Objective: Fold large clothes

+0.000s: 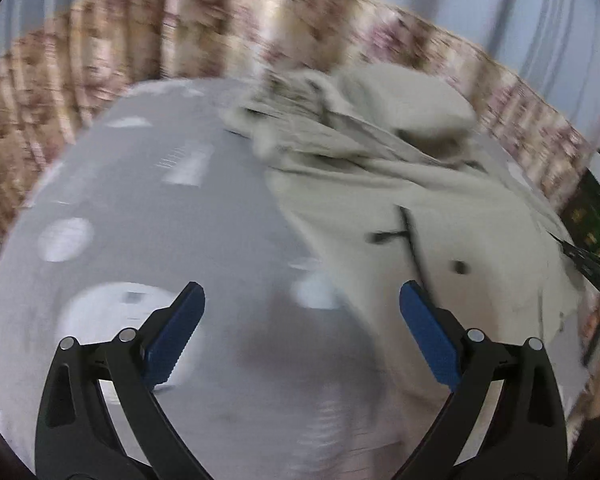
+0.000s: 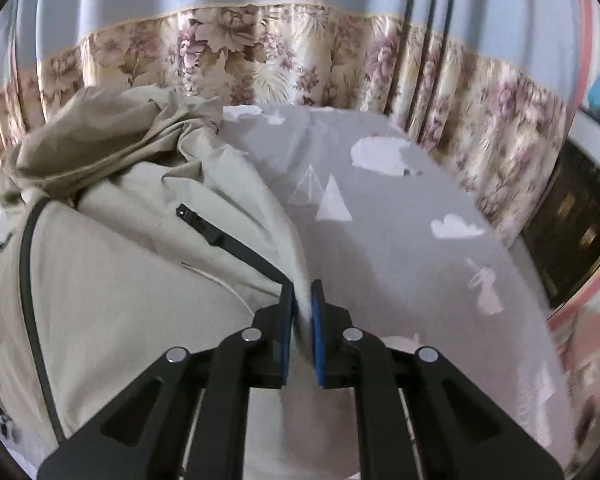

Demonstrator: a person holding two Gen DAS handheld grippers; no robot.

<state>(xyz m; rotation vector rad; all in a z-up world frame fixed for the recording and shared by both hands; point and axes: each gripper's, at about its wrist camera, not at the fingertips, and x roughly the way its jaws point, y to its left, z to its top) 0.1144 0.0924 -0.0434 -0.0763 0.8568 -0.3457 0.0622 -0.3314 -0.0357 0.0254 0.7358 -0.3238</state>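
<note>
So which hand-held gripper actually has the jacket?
The right hand-held gripper, shut on the beige jacket's edge. The left hand-held gripper is open, empty.

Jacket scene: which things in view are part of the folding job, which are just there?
Job:
- jacket
- right gripper, shut on jacket edge
- left gripper, open, empty

Just there:
- bedsheet
- curtain
- appliance

This is a bedroom in a home. Under and ahead of the claw spreads a bed with a grey sheet [image 2: 400, 248] printed with white clouds, triangles and a rabbit. Beyond it, past the far edge, hangs a curtain [image 2: 260, 52], plain blue-grey above and floral below. A beige jacket [image 2: 140, 280] lies on the sheet, left of the claw.
</note>
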